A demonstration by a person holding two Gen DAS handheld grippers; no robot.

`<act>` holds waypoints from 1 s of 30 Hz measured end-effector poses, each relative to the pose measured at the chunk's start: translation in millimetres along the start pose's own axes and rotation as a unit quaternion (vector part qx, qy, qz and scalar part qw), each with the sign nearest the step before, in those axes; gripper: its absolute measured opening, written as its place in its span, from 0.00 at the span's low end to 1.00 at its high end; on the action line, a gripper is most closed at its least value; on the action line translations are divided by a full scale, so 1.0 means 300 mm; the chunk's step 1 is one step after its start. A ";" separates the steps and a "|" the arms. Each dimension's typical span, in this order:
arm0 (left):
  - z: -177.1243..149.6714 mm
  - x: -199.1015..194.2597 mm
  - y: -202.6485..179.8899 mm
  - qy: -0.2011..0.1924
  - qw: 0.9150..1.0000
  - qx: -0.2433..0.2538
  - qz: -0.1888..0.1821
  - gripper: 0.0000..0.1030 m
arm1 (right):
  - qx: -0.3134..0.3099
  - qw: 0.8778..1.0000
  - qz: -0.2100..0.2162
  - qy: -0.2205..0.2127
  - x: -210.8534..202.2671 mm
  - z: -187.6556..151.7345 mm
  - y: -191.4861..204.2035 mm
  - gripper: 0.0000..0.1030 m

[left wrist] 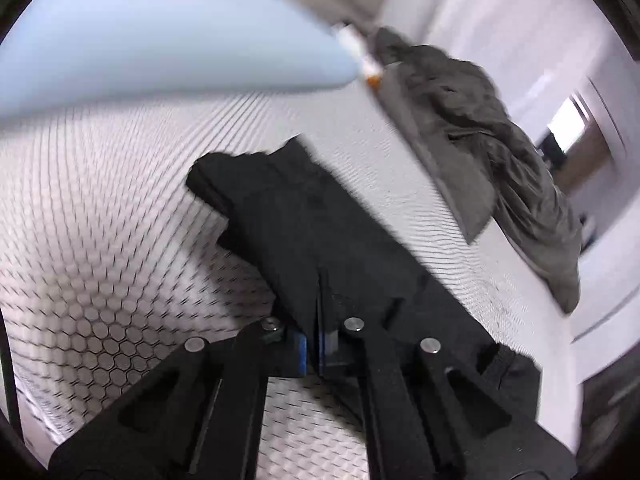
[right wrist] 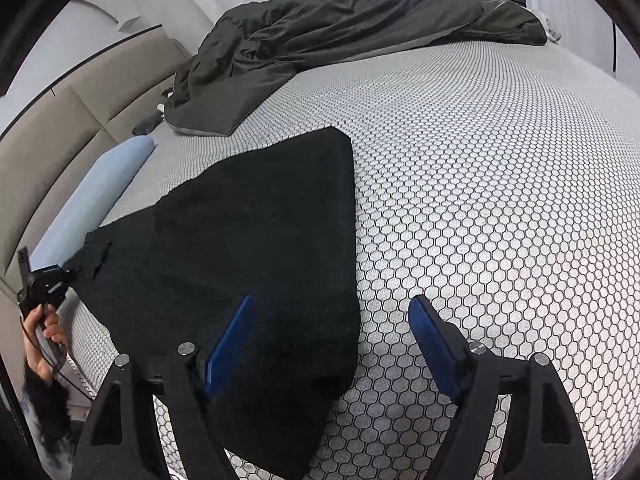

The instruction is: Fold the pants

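The black pants (right wrist: 256, 248) lie spread on the bed's hexagon-patterned sheet (right wrist: 480, 184). In the left wrist view my left gripper (left wrist: 316, 336) is shut on a lifted edge of the pants (left wrist: 312, 232), which drape away from the fingers. The view is blurred by motion. In the right wrist view my right gripper (right wrist: 332, 336) is open and empty, its left blue pad (right wrist: 228, 344) over the pants' near edge and its right pad over bare sheet. The left gripper's body (right wrist: 44, 284) and a hand show at the far left of that view.
A crumpled dark grey duvet (right wrist: 340, 32) lies along the far side of the bed, also in the left wrist view (left wrist: 480, 132). A light blue pillow (right wrist: 92, 200) lies by the beige headboard (right wrist: 80, 108). A small white and orange object (left wrist: 360, 56) sits near the pillow.
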State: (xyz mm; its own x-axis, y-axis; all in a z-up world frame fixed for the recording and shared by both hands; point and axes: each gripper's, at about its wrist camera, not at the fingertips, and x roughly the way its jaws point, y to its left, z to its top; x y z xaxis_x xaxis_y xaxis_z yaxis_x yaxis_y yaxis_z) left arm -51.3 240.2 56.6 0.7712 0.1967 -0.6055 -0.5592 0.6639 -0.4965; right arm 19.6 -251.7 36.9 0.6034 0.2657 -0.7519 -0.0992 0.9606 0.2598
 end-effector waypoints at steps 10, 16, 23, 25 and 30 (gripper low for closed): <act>-0.121 -0.345 -0.715 -0.025 0.965 0.215 -0.152 0.00 | 0.008 1.000 -0.009 -0.028 -0.071 0.013 -0.028 0.79; -0.498 -0.326 -1.084 0.116 0.901 0.312 -0.277 0.17 | 0.039 0.998 -0.023 -0.038 -0.093 0.027 -0.097 0.79; -0.866 -0.174 -1.064 0.286 0.814 0.418 -0.284 0.48 | 0.072 0.996 -0.046 -0.033 -0.087 0.037 -0.176 0.79; -0.803 -0.207 -1.043 0.263 0.820 0.420 -0.284 0.48 | 0.073 0.996 -0.041 -0.027 -0.079 0.039 -0.180 0.79; -0.610 -0.249 -0.938 0.127 0.885 0.376 -0.242 0.74 | 0.098 0.992 0.078 -0.006 -0.070 0.037 -0.152 0.79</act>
State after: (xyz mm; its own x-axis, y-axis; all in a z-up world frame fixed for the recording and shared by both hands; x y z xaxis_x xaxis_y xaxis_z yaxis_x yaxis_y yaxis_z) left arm -7.2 -93.2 127.8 0.7175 -0.3470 -0.6039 0.2526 0.9377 -0.2387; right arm 20.3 -302.0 47.5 0.6022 0.4070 -0.6868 -0.0369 0.8736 0.4853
